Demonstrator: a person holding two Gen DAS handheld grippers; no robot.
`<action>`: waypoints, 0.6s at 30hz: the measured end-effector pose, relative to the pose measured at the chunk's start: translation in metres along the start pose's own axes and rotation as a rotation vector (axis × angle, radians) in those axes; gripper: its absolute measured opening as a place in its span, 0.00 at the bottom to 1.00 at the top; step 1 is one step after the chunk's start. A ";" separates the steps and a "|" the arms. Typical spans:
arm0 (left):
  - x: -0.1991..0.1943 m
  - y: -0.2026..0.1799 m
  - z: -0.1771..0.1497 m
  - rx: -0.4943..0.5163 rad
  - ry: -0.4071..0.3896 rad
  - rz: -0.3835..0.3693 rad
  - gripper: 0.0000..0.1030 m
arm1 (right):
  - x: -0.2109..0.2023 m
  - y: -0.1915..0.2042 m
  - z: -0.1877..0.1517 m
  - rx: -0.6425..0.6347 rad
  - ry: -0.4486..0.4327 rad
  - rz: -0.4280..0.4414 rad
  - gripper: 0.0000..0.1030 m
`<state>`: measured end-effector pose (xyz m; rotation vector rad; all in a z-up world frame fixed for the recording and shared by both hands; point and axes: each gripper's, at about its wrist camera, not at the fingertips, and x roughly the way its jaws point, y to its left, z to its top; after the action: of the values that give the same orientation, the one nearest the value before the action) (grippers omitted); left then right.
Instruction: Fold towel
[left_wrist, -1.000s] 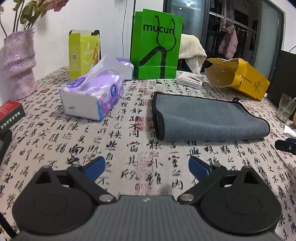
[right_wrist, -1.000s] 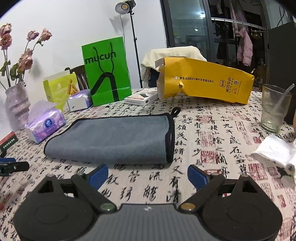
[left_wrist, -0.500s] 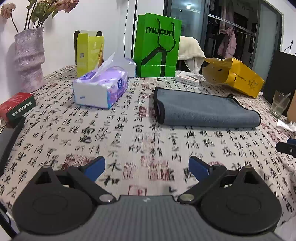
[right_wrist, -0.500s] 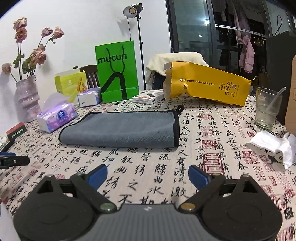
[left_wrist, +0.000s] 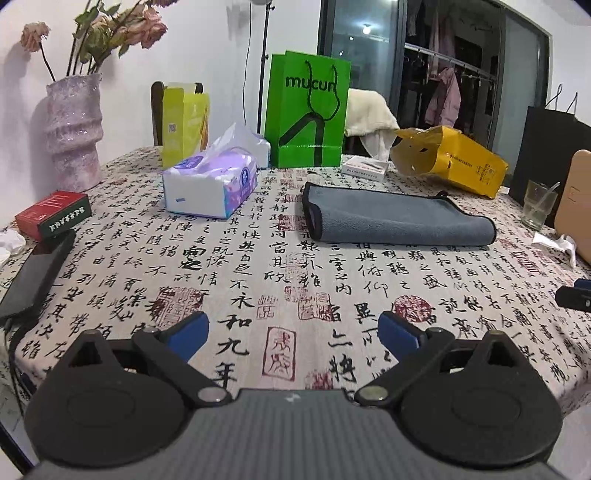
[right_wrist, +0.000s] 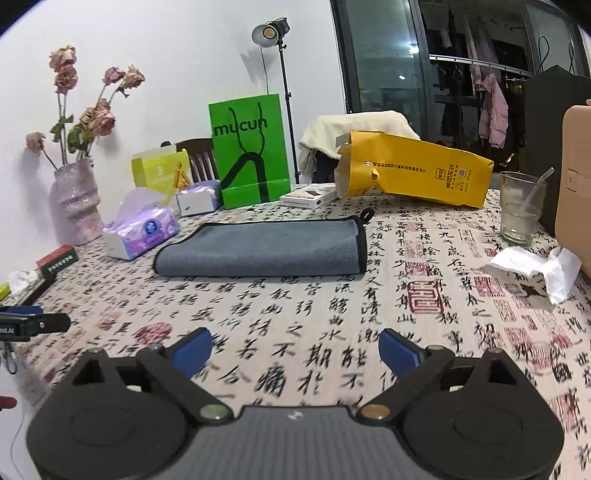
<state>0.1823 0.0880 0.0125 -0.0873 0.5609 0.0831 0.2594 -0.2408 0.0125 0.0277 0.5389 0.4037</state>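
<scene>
From the left wrist, the left tongs (left_wrist: 293, 330) stand spread wide over the near part of the worktop (left_wrist: 258, 280) and hold nothing. The folded grey towel (left_wrist: 399, 221) lies flat in the middle of the cloth, well apart from them. At the right edge only the dark tip of the right tongs (left_wrist: 572, 297) shows, the rest is cut off. A tan object (left_wrist: 576, 203) is also cut by the frame, and I cannot tell what it is. The green bag (left_wrist: 308, 110) reads "mucun". The print on the red box (left_wrist: 53, 214) and on the tissue pack (left_wrist: 210, 184) is too small to read. The cloth carries black Chinese calligraphy with red seals. A pink vase (left_wrist: 72, 133) with dried roses stands at the white wall.

From the right wrist, the right tongs (right_wrist: 295, 350) are spread as well, empty, above the cloth. The towel (right_wrist: 262, 247) lies ahead of them, its hanging loop at the far right corner. The left tongs (right_wrist: 35, 325) reach in at the left border, mostly hidden. The yellow bag (right_wrist: 413, 170) lies on its side with small Chinese print that I cannot read. A glass (right_wrist: 521, 208) with a straw stands beside a crumpled tissue (right_wrist: 535, 267). Behind are a lamp stand (right_wrist: 275, 33) and dark windows with hanging clothes.
</scene>
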 end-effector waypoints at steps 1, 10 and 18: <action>-0.004 0.000 -0.002 0.000 -0.004 -0.003 0.97 | -0.005 0.002 -0.002 -0.003 -0.003 0.003 0.95; -0.030 -0.007 -0.021 0.032 -0.023 -0.013 0.99 | -0.039 0.023 -0.019 -0.015 -0.015 0.026 0.96; -0.052 -0.015 -0.031 0.070 -0.039 -0.020 1.00 | -0.057 0.035 -0.032 -0.010 -0.013 0.030 0.96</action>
<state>0.1233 0.0672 0.0155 -0.0230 0.5230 0.0459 0.1858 -0.2334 0.0180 0.0291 0.5238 0.4352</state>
